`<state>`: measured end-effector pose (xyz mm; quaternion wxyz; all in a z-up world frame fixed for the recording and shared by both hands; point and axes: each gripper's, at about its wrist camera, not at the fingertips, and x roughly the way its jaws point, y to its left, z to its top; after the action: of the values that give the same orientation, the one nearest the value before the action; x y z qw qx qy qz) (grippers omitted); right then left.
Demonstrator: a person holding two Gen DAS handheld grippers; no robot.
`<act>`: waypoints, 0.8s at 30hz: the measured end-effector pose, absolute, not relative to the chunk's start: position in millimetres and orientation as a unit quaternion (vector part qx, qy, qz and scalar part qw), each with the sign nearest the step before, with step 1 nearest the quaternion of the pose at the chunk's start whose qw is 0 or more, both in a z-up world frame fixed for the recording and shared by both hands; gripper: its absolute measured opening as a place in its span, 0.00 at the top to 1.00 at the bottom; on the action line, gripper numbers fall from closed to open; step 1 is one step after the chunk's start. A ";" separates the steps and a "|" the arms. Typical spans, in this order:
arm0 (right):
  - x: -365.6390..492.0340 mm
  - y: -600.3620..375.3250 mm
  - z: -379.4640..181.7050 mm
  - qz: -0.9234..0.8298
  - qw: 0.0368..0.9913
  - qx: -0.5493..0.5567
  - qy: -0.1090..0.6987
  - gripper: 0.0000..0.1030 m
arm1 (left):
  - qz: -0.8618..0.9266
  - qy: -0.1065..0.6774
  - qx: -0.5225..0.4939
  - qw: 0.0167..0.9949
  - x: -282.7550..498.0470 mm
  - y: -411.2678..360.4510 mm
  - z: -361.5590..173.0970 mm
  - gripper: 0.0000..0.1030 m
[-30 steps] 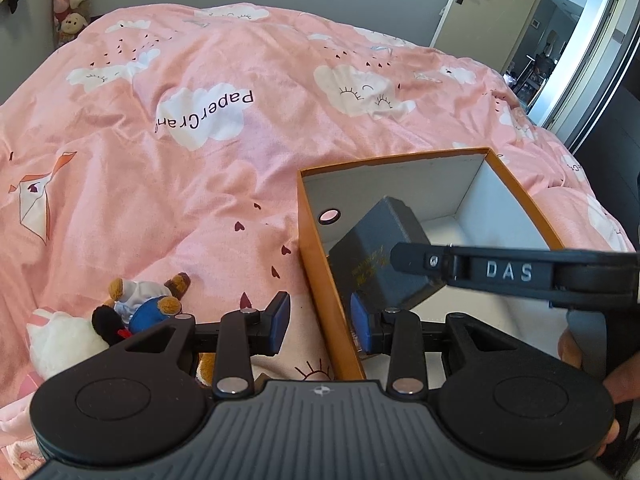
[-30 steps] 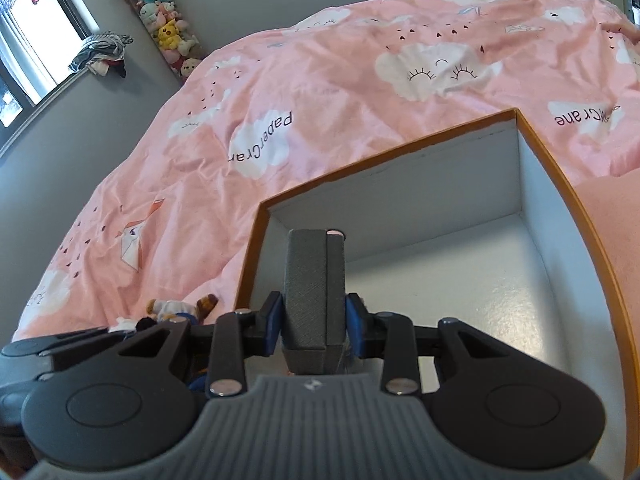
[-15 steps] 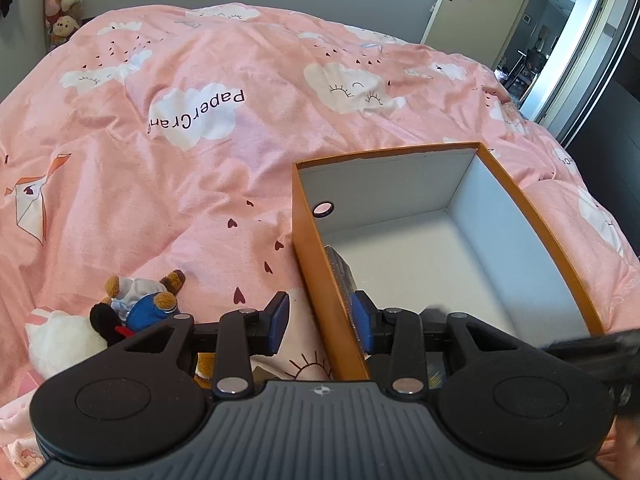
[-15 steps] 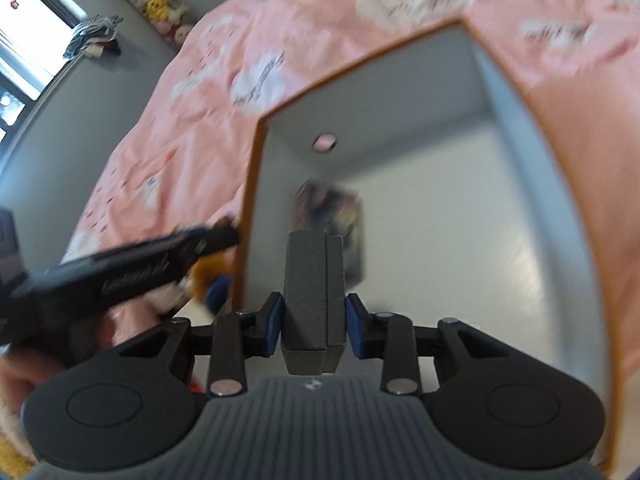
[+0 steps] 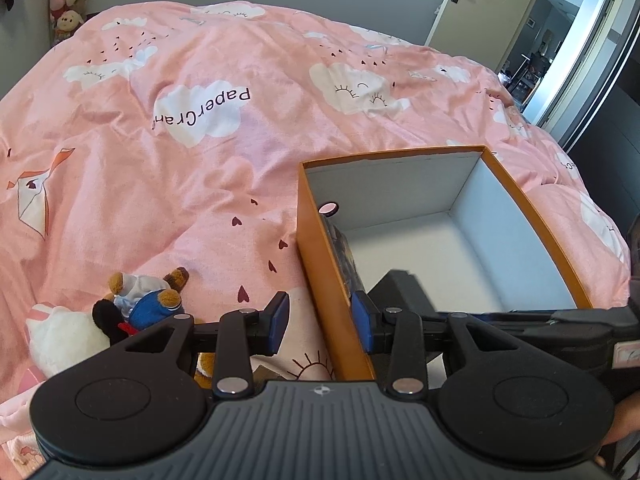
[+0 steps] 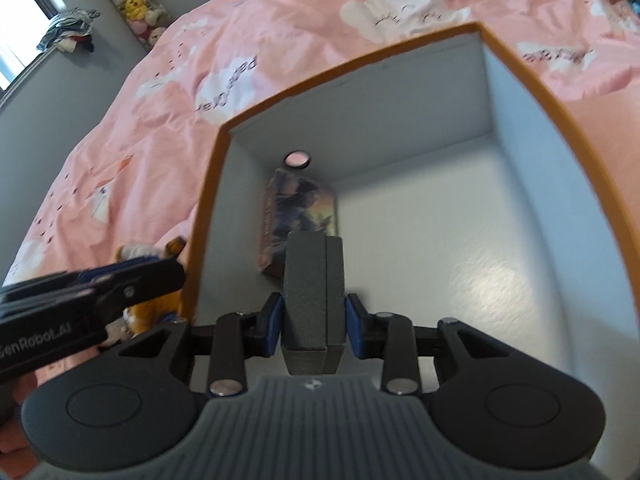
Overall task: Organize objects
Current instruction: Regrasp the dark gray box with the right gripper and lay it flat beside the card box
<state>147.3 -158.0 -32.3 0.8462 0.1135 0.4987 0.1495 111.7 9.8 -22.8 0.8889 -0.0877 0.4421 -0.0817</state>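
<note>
An open orange box (image 5: 320, 272) with a white inside stands on the pink bed; it also shows in the right wrist view (image 6: 208, 208). My left gripper (image 5: 320, 322) straddles its left wall, with a gap between pads and wall. My right gripper (image 6: 313, 322) is shut on a dark grey case (image 6: 312, 304) and holds it low inside the box; the case also shows in the left wrist view (image 5: 400, 292). A picture-covered box (image 6: 300, 220) lies on the box floor by the left wall.
Small plush toys (image 5: 136, 304) and a white plush (image 5: 60, 340) lie on the quilt left of the box. A door (image 5: 480, 4) stands open at the far right. More plush toys (image 6: 136, 0) hang on the far wall.
My right gripper has carried the grey case down into the box, nearer its floor. The left gripper has stayed at the box's left wall.
</note>
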 end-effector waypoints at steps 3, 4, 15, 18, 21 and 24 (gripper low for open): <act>146.2 -167.6 -23.2 0.137 0.854 0.112 0.488 0.66 | -0.082 0.442 -0.094 0.888 114.2 11.5 -24.5 0.59; 146.2 -170.0 -20.2 0.132 0.859 0.109 0.482 0.66 | -0.083 0.442 -0.096 0.888 115.2 12.1 -25.3 0.59; 208.4 -187.6 -19.5 0.123 0.865 0.146 0.464 0.65 | -0.090 0.443 -0.095 0.887 132.6 7.0 -29.4 0.59; 219.9 -188.4 -32.5 0.120 0.849 0.160 0.490 0.65 | -0.096 0.443 -0.092 0.887 139.2 4.6 -31.3 0.59; 220.1 -187.6 -37.5 0.111 0.846 0.145 0.500 0.64 | -0.101 0.445 -0.080 0.886 145.0 1.6 -34.1 0.59; 219.1 -185.6 -35.0 0.095 0.854 0.095 0.503 0.60 | -0.103 0.451 -0.067 0.884 149.8 -0.4 -37.2 0.59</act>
<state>219.1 -185.6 -35.0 0.8537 0.0949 0.5030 0.0953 149.8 -0.4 -37.2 0.8841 -0.0671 0.4507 -0.1034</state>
